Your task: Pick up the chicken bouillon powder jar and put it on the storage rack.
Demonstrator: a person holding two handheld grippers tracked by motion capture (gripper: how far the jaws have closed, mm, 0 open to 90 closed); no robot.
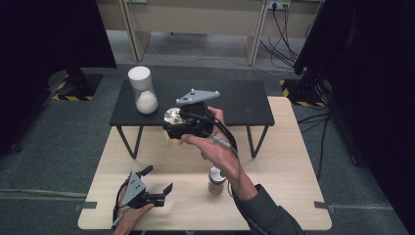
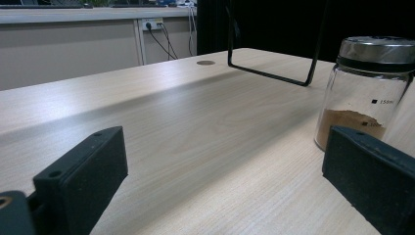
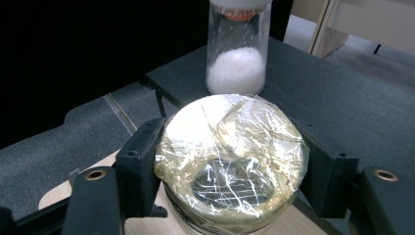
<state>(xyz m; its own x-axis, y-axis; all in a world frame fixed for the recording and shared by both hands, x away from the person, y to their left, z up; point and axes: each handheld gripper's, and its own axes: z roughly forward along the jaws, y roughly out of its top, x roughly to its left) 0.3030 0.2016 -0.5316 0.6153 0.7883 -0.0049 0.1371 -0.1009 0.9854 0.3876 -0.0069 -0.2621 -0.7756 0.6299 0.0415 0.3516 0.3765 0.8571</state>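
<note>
From above, the right gripper (image 1: 177, 128) is holding a jar topped with crinkled clear film (image 1: 172, 117) just off the near edge of the black shelf (image 1: 244, 105), while the left gripper (image 1: 155, 182) is resting at the near left of the wooden table (image 1: 284, 171), its jaws standing apart around nothing. The left gripper view is looking across the bare tabletop towards a steel-lidded glass jar of brown powder (image 2: 364, 93) at the right. In the right gripper view, both jaws are clamping the film-covered jar (image 3: 232, 161) by its sides, its wrap glinting gold, with a tall jar of white powder (image 3: 237, 49) standing on the shelf beyond.
</note>
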